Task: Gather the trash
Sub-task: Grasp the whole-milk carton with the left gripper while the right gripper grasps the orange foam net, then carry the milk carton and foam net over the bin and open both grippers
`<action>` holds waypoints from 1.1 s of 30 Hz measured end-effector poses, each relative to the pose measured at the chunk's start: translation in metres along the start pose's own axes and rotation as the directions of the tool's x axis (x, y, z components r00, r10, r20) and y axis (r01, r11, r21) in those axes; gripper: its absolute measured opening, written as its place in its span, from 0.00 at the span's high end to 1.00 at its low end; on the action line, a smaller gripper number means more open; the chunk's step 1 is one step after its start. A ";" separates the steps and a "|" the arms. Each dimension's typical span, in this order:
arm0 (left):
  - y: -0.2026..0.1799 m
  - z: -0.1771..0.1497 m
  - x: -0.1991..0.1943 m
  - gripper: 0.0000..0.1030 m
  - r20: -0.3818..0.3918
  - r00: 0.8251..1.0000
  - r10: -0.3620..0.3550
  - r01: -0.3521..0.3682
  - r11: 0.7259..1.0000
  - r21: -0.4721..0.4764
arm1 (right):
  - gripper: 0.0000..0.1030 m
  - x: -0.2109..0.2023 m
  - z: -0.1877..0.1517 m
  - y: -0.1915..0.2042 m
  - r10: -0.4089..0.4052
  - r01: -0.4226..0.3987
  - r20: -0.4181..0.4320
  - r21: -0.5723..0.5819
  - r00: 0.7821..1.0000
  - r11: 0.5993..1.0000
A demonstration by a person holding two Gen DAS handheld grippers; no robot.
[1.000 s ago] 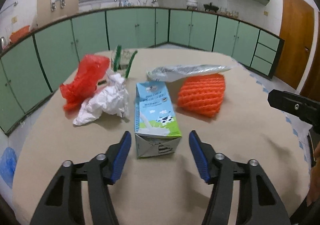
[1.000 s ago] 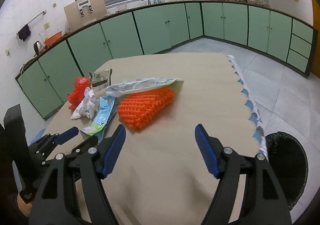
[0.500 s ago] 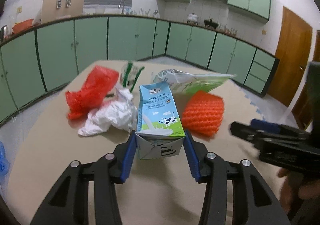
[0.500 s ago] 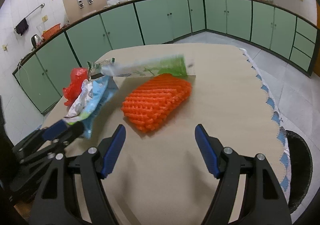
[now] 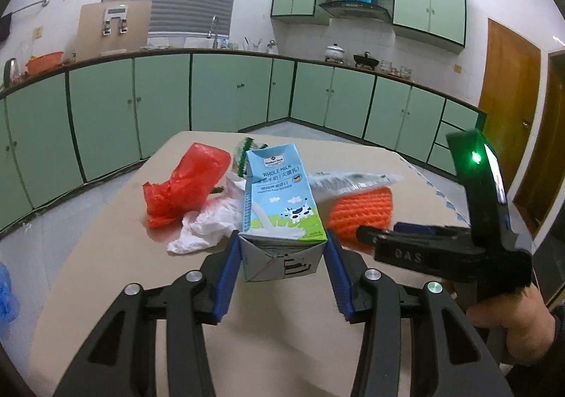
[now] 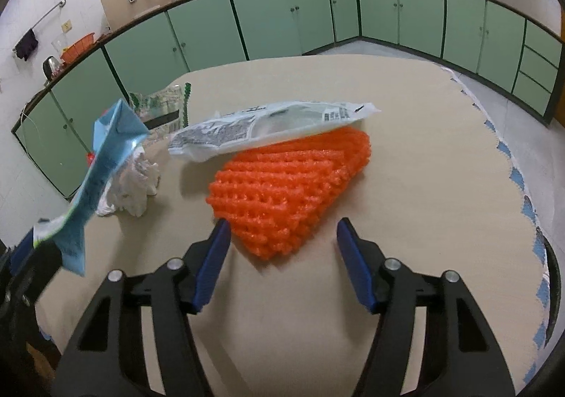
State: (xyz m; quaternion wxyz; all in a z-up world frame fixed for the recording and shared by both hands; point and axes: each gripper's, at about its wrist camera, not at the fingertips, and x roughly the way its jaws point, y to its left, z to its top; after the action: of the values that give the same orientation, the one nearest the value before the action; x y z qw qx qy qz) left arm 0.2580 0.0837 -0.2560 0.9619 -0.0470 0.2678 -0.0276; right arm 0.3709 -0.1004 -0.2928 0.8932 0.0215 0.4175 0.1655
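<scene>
My left gripper (image 5: 281, 261) is shut on the base of a blue milk carton (image 5: 279, 199) and holds it tilted above the table; the carton also shows at the left of the right wrist view (image 6: 102, 167). My right gripper (image 6: 282, 252) is open, its fingers on either side of the near tip of an orange foam net (image 6: 286, 188). A clear printed plastic bag (image 6: 268, 130) lies over the net's far edge. A crumpled white paper (image 5: 212, 220) and a red plastic bag (image 5: 183, 185) lie left of the carton.
The beige table (image 6: 423, 202) has a scalloped cloth edge on the right. A black bin (image 6: 554, 284) stands on the floor past that edge. A green-trimmed clear packet (image 6: 159, 104) lies at the table's far left. Green cabinets ring the room.
My left gripper closed on the milk carton and lifted it off the table. My right gripper moved forward to the orange net, staying open.
</scene>
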 end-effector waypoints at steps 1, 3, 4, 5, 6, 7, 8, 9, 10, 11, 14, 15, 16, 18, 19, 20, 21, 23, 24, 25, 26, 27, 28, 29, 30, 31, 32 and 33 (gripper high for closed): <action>0.001 0.001 0.005 0.55 -0.003 1.000 0.002 -0.002 1.000 0.000 | 0.44 0.000 0.000 0.000 0.000 0.000 0.000 0.002 1.000 1.000; 0.000 0.003 0.013 0.55 -0.011 1.000 0.005 -0.005 1.000 0.005 | 0.46 0.001 0.001 -0.001 0.001 -0.001 -0.001 0.006 1.000 1.000; 0.000 0.003 0.018 0.55 -0.016 1.000 0.004 -0.004 1.000 0.007 | 0.50 0.001 0.001 0.000 0.003 -0.003 -0.003 0.005 1.000 1.000; -0.001 0.004 0.020 0.55 -0.018 1.000 0.004 -0.004 1.000 0.007 | 0.58 0.001 0.001 0.000 0.009 -0.009 -0.008 -0.002 1.000 1.000; -0.002 0.004 0.021 0.55 -0.019 1.000 0.003 -0.002 1.000 0.010 | 0.63 0.002 0.001 0.001 0.013 -0.013 -0.011 -0.009 1.000 1.000; -0.003 0.005 0.021 0.55 -0.018 1.000 0.002 -0.002 1.000 0.010 | 0.67 0.001 0.001 0.002 0.014 -0.014 -0.007 -0.014 1.000 1.000; -0.003 0.006 0.022 0.55 -0.017 1.000 -0.001 0.001 1.000 0.009 | 0.72 0.000 0.001 0.002 0.013 -0.013 -0.001 -0.017 1.000 1.000; -0.004 0.005 0.022 0.55 -0.016 1.000 -0.001 0.001 1.000 0.007 | 0.74 -0.003 0.000 0.003 0.015 -0.015 0.005 -0.022 1.000 1.000; -0.004 0.006 0.021 0.55 -0.014 1.000 -0.001 0.001 1.000 0.004 | 0.78 -0.005 0.000 0.003 0.018 -0.017 0.008 -0.024 1.000 1.000; -0.004 0.005 0.021 0.55 -0.014 1.000 -0.002 0.002 1.000 0.003 | 0.82 -0.007 -0.001 0.004 0.019 -0.019 0.011 -0.027 1.000 0.999; -0.004 0.003 0.019 0.55 -0.014 1.000 -0.001 0.001 1.000 0.005 | 0.85 -0.018 -0.004 0.004 0.028 -0.027 0.016 -0.035 0.999 0.999; -0.004 0.002 0.017 0.55 -0.016 1.000 -0.001 0.001 1.000 0.004 | 0.85 -0.024 -0.006 0.003 0.030 -0.030 0.020 -0.035 0.999 0.999; -0.004 0.004 0.017 0.55 -0.016 1.000 -0.001 0.001 1.000 0.004 | 0.86 -0.030 -0.008 0.002 0.035 -0.034 0.024 -0.033 0.999 0.999; -0.005 0.004 0.013 0.55 -0.016 1.000 -0.002 0.002 1.000 0.006 | 0.87 -0.041 -0.010 0.001 0.041 -0.040 0.030 -0.034 0.999 0.999; -0.006 0.004 0.010 0.55 -0.015 1.000 -0.004 0.004 1.000 0.007 | 0.87 -0.049 -0.012 0.000 0.046 -0.045 0.035 -0.036 0.998 0.998; -0.008 0.005 0.008 0.55 -0.015 1.000 -0.004 0.004 1.000 0.007 | 0.87 -0.059 -0.015 -0.002 0.050 -0.049 0.044 -0.036 0.998 0.998; -0.009 0.005 0.005 0.55 -0.013 1.000 -0.005 0.005 1.000 0.008 | 0.87 -0.066 -0.016 -0.003 0.052 -0.050 0.050 -0.037 0.997 0.998; -0.015 0.005 -0.003 0.55 -0.010 1.000 -0.010 0.010 1.000 0.014 | 0.88 -0.086 -0.021 -0.009 0.066 -0.064 0.060 -0.031 0.996 0.997; -0.017 0.004 -0.005 0.55 -0.010 1.000 -0.011 0.012 1.000 0.017 | 0.88 -0.092 -0.023 -0.011 0.070 -0.068 0.062 -0.030 0.996 0.997; -0.020 0.004 -0.008 0.55 -0.012 1.000 -0.015 0.015 1.000 0.017 | 0.88 -0.099 -0.026 -0.014 0.077 -0.076 0.059 -0.031 0.995 0.997; -0.022 0.003 -0.011 0.55 -0.012 1.000 -0.017 0.017 1.000 0.018 | 0.88 -0.105 -0.031 -0.017 0.089 -0.087 0.043 -0.035 0.995 0.996; -0.025 0.002 -0.014 0.55 -0.013 1.000 -0.019 0.019 1.000 0.021 | 0.88 -0.107 -0.035 -0.019 0.076 -0.075 0.026 -0.041 0.997 0.996; -0.029 0.000 -0.016 0.55 -0.017 1.000 -0.021 0.021 0.999 0.026 | 0.88 -0.107 -0.039 -0.022 0.064 -0.064 0.006 -0.040 0.998 0.997; -0.031 -0.002 -0.018 0.55 -0.019 1.000 -0.020 0.021 0.999 0.029 | 0.88 -0.108 -0.041 -0.027 0.068 -0.069 -0.007 -0.026 0.998 0.997; -0.032 -0.003 -0.020 0.55 -0.021 1.000 -0.020 0.021 0.999 0.030 | 0.88 -0.115 -0.042 -0.033 0.075 -0.075 -0.003 -0.007 0.997 0.997; -0.034 -0.004 -0.023 0.55 -0.019 1.000 -0.020 0.020 0.999 0.032 | 0.88 -0.121 -0.042 -0.036 0.076 -0.076 0.004 0.001 0.997 0.997; -0.035 -0.004 -0.026 0.55 -0.017 1.000 -0.020 0.021 0.999 0.029 | 0.88 -0.130 -0.040 -0.038 0.086 -0.086 0.021 0.010 0.996 0.996; -0.035 -0.004 -0.028 0.55 -0.016 1.000 -0.023 0.024 0.999 0.025 | 0.88 -0.141 -0.036 -0.039 0.090 -0.091 0.043 0.009 0.995 0.996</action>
State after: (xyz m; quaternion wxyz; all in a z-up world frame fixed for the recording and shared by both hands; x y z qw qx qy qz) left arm 0.2310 0.0503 -0.2414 0.9599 -0.0380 0.2745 -0.0426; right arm 0.2699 -0.1854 -0.2189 0.8933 0.0487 0.3979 0.2032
